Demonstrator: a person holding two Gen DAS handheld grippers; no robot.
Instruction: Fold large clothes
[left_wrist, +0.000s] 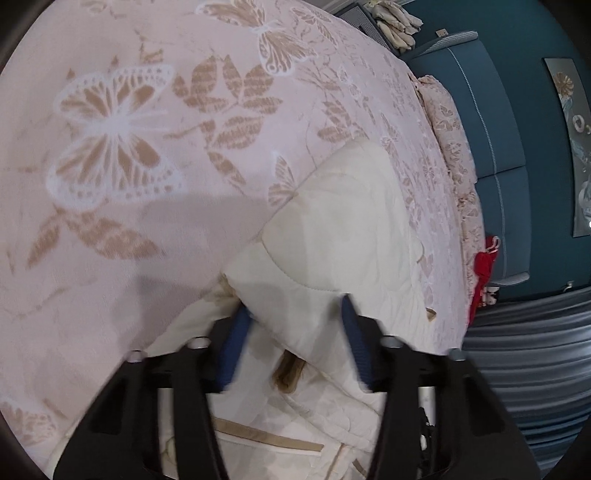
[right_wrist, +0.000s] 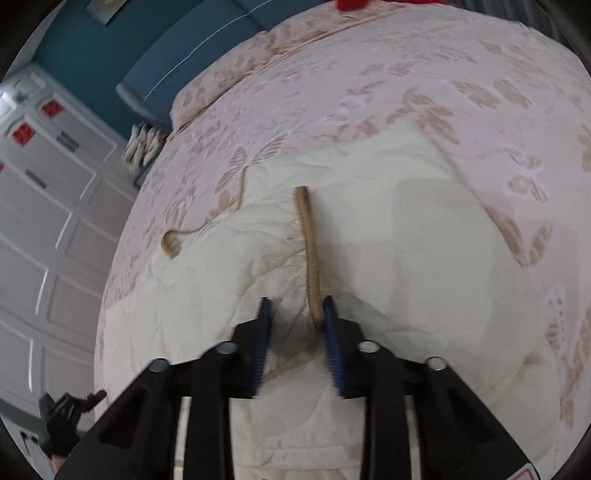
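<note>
A cream quilted coat (left_wrist: 343, 221) with tan trim lies on a pink bed cover printed with butterflies (left_wrist: 110, 140). My left gripper (left_wrist: 295, 306) is open, its blue fingers (left_wrist: 236, 339) astride a raised fold of the coat, low over it. In the right wrist view the coat (right_wrist: 406, 251) spreads across the bed with a tan band (right_wrist: 310, 243) and a thin tan drawstring (right_wrist: 173, 240). My right gripper (right_wrist: 295, 306) is open just above the coat, the tan band running beside its right finger (right_wrist: 334, 343).
A teal upholstered headboard (left_wrist: 498, 147) and a pink pillow (left_wrist: 450, 140) edge the bed. A red item (left_wrist: 484, 266) lies at the bed's edge near grey pleated fabric (left_wrist: 535, 369). White panelled wardrobe doors (right_wrist: 44, 229) stand left in the right wrist view.
</note>
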